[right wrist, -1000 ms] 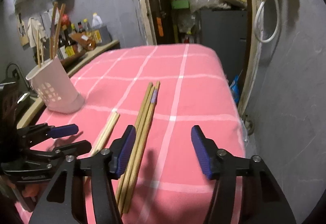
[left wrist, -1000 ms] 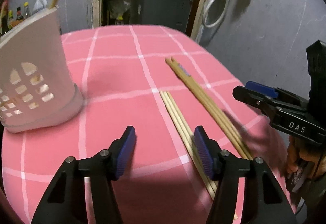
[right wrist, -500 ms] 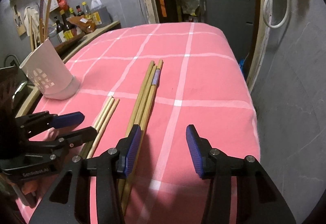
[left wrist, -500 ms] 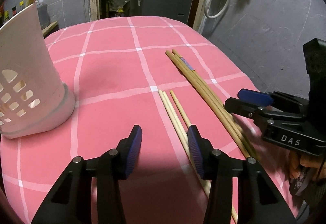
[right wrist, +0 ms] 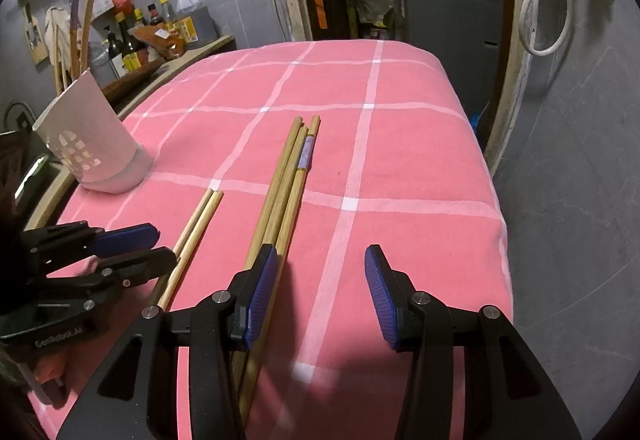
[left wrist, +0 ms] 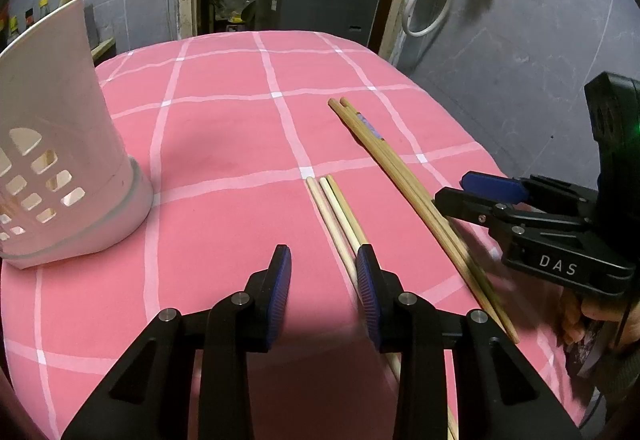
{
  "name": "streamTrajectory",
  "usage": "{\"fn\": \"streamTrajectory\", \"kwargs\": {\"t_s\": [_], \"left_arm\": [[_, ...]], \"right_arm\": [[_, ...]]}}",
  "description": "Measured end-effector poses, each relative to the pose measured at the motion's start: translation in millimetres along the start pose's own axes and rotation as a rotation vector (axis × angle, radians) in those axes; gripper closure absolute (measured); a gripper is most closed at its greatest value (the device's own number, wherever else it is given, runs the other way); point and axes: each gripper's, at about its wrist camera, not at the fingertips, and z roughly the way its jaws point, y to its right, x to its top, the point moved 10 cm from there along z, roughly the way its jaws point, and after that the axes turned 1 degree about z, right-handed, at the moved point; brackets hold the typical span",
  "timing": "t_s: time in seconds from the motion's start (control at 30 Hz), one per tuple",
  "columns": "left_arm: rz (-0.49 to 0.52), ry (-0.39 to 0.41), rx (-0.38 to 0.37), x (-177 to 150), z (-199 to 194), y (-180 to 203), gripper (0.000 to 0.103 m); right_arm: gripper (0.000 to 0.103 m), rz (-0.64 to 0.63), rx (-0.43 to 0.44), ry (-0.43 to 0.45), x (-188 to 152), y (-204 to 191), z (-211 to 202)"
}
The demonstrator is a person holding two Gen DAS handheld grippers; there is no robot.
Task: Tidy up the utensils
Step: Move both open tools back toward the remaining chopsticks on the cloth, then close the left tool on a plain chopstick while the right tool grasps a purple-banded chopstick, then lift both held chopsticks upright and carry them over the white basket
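Note:
A set of pale short chopsticks [left wrist: 340, 216] [right wrist: 196, 224] and a set of longer tan chopsticks [left wrist: 404, 180] [right wrist: 288, 180] lie side by side on the pink checked cloth [left wrist: 224, 128]. A white perforated utensil holder [left wrist: 52, 144] [right wrist: 92, 136] stands at the left with wooden sticks in it. My left gripper [left wrist: 324, 282] is open and empty, its right finger just over the pale chopsticks. My right gripper [right wrist: 320, 288] is open and empty, its left finger over the near ends of the long chopsticks. Each gripper shows in the other's view, the right one [left wrist: 480, 196] and the left one [right wrist: 132, 248].
The table's right edge [right wrist: 500, 208] drops off to a grey floor. A shelf with bottles [right wrist: 152, 28] runs behind the holder. A doorway with a grey cabinet [left wrist: 320, 8] lies beyond the far edge.
Both grippers have narrowed their jaws and drawn back and up slightly. The left gripper's right finger now sits over the pale chopsticks. The chopsticks and holder have not moved.

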Motion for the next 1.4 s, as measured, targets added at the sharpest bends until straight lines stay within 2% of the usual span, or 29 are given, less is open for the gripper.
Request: {"fn": "streamTrajectory", "kwargs": {"t_s": [0.17,0.53,0.77,0.83,0.87,0.9,0.93,1.03,1.13,1.27,1.4], "left_arm": [[0.009,-0.016,0.050,2.4,7.5,-5.9,0.084],[-0.042,-0.029,-0.002,7.5,9.3,-16.9,0.089],[-0.062,-0.037,-0.022,11.3,10.7,-16.9,0.089],[-0.067,-0.039,-0.023,11.5,10.3,-17.2,0.093],[-0.070,-0.041,-0.026,11.8,10.5,-17.5,0.095],[-0.074,-0.043,-0.033,11.9,10.0,-17.7,0.096],[-0.079,-0.045,-0.039,12.0,9.4,-17.1,0.097],[-0.092,-0.049,-0.056,12.3,7.4,-16.3,0.099],[-0.104,-0.035,-0.082,14.9,1.5,-14.7,0.100],[-0.103,0.019,-0.103,20.2,-12.9,-10.9,0.100],[-0.107,0.104,-0.110,25.9,-32.7,-10.6,0.100]], "right_arm": [[0.064,-0.005,-0.008,-0.009,7.6,-0.9,7.3],[0.070,-0.050,-0.020,-0.052,22.9,-11.1,32.4],[0.068,-0.054,-0.038,-0.094,42.8,-12.1,50.2],[0.070,-0.061,-0.049,-0.105,45.1,-13.8,53.0],[0.075,-0.060,-0.050,-0.111,45.4,-13.8,53.5],[0.086,-0.057,-0.049,-0.117,45.5,-13.9,53.3],[0.091,-0.048,-0.044,-0.122,45.4,-13.1,52.7],[0.097,0.027,0.001,-0.128,42.6,-8.5,47.8],[0.098,0.091,0.039,-0.103,38.4,-5.7,37.8],[0.098,0.141,0.071,-0.014,39.7,-6.8,14.3],[0.098,0.159,0.121,0.130,43.8,-17.5,-18.9]]}}
